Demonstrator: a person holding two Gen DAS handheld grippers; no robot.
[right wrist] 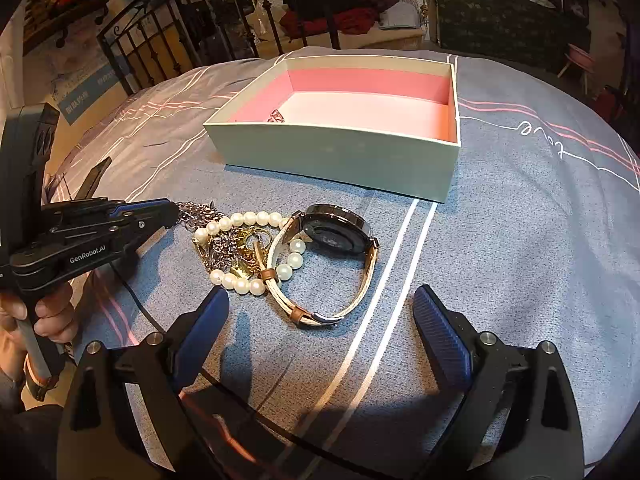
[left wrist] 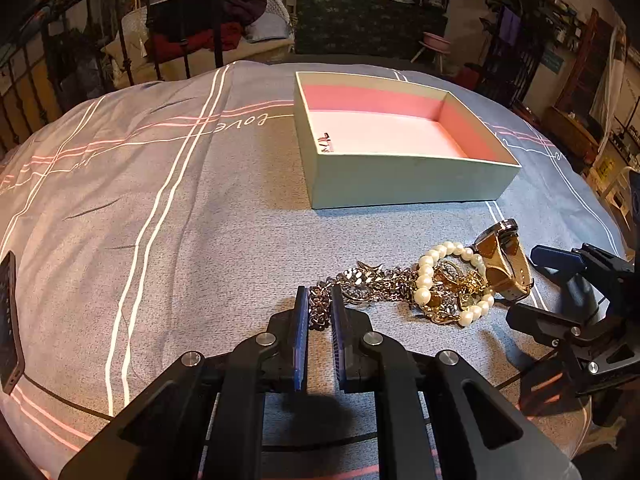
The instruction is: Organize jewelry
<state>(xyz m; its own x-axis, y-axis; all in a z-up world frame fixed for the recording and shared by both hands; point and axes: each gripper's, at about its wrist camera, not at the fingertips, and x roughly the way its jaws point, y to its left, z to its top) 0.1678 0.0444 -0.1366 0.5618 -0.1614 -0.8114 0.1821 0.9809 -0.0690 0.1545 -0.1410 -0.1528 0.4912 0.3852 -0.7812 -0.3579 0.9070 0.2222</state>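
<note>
A tangle of jewelry lies on the grey bedspread: a silver chain, a pearl bracelet, a gold chain and a wristwatch with a pale strap. My left gripper is shut on the left end of the silver chain, whose links show between its blue pads. My right gripper stands wide open just short of the watch strap, holding nothing. Behind the pile sits an open box, pale green outside and pink inside, with one small item in its corner.
The bedspread has white and pink stripes. A phone stands at the far left edge. A black cable runs across the cloth under my right gripper. A hand grips the left tool. A metal bed frame and clutter lie beyond.
</note>
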